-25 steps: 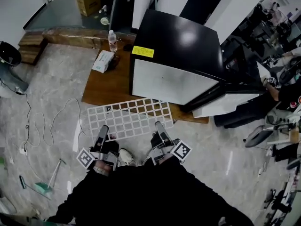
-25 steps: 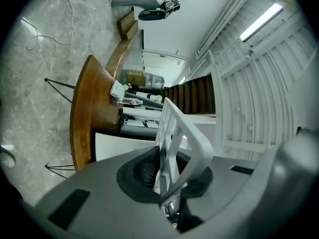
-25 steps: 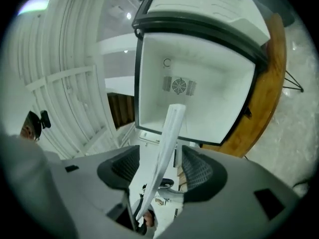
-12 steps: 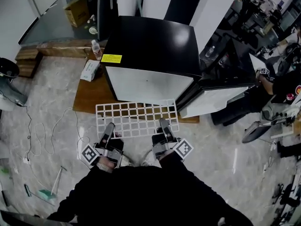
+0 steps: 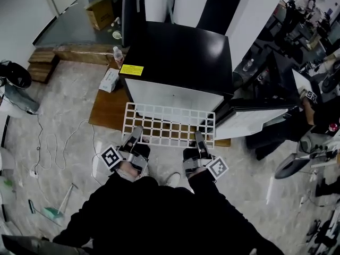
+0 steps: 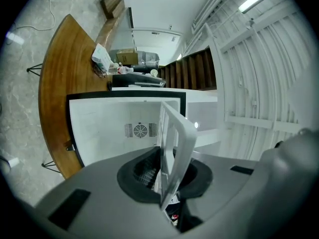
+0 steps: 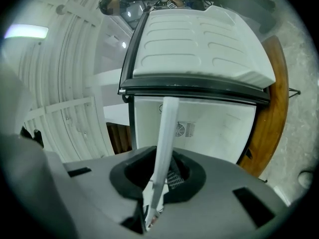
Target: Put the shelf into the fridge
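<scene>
The black-topped fridge [image 5: 180, 52] stands on a low wooden platform [image 5: 106, 108], its white inside facing the person. Its door [image 5: 249, 122] hangs wide open at the right and flanks the opening. The white grid shelf [image 5: 170, 125] is held roughly level in front of the opening. Its far edge lies against the fridge's front in the head view, and I cannot tell if it has gone in. The left gripper [image 5: 135, 137] has its jaws clamped on the shelf's near edge toward the left, and the right gripper [image 5: 199, 140] pinches the same edge toward the right. A tissue pack [image 5: 109, 80] and a water bottle [image 5: 118, 54] sit on the platform left of the fridge, clear of the shelf.
</scene>
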A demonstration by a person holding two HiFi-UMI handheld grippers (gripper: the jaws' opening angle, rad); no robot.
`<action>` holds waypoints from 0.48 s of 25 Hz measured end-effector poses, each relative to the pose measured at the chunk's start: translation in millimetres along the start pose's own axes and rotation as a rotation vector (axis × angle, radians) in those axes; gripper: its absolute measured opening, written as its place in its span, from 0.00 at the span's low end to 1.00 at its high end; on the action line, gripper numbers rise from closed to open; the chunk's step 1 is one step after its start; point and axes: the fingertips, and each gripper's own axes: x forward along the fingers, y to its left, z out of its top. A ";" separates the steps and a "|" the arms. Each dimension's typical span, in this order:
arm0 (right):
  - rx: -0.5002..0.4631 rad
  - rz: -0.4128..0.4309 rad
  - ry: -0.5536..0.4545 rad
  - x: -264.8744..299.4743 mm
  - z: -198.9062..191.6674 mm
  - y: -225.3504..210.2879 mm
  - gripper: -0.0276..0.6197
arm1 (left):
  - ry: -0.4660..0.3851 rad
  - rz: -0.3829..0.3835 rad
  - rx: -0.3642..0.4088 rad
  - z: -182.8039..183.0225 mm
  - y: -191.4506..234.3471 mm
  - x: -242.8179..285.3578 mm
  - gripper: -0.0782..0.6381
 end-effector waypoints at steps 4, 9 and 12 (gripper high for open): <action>-0.005 -0.021 -0.044 11.4 -0.4 -7.6 0.10 | 0.047 0.022 -0.021 12.1 13.3 17.9 0.15; -0.006 -0.060 -0.092 17.7 -6.1 -20.2 0.10 | 0.106 0.050 -0.023 25.9 29.2 31.3 0.15; -0.012 -0.075 -0.108 28.6 -2.6 -24.7 0.10 | 0.125 0.056 -0.047 31.8 36.5 45.4 0.15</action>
